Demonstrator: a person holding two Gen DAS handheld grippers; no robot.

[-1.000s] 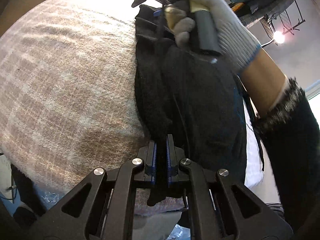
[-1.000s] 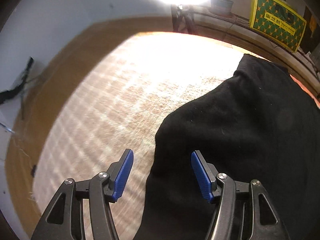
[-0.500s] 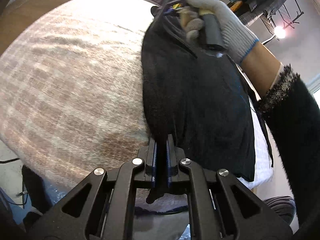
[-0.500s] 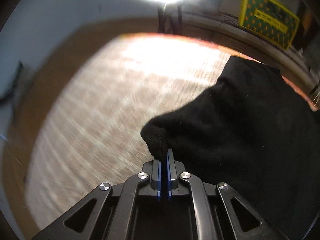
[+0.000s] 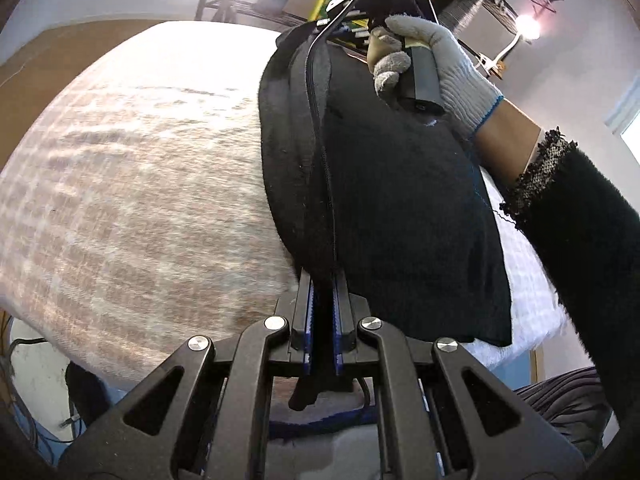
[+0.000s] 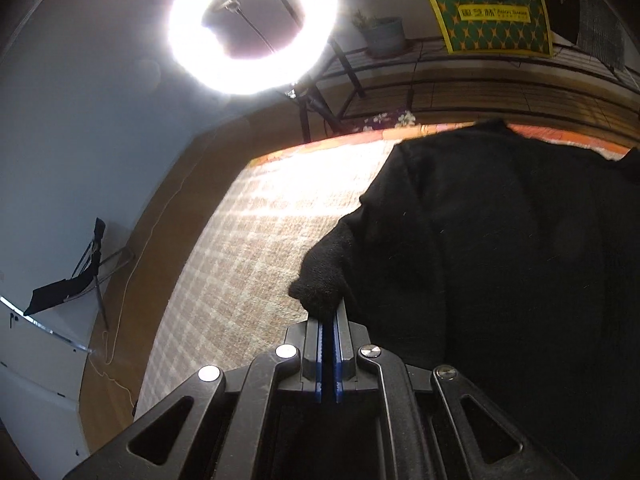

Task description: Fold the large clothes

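The large black fleecy garment (image 5: 400, 200) is up off the beige-and-white checked woollen blanket (image 5: 140, 200), stretched taut between the two tools, and this looks like the middle of a fold rather than its finish: one long doubled edge is pulled straight, showing a stitched seam or zip line, while the body of the cloth hangs down toward the blanket and nothing is laid flat or squared. Judging by that, the halves are brought together, but laying down, smoothing and any further folds are all to come. The left tongs (image 5: 322, 312) are pinched shut on the near end of that doubled edge, with a small tail of black cloth poking out behind the blue pads. The right tongs (image 6: 329, 344) are likewise clamped tight, a bunched nub of the garment squeezed between their pads, and the rest of the cloth spreads away to the right of them. From the left wrist view, the far end of the garment's edge runs up to the white knitted glove (image 5: 436, 64) on the person's right hand, which grips the black tool handle above the garment; the dark fuzzy sleeve (image 5: 580, 220) comes down beside the garment's right side. Beyond the garment's far edge, a bright ring light (image 6: 252, 24) glares above the blanket, and a yellow-bordered green patterned sign (image 6: 488, 8) sits further right.
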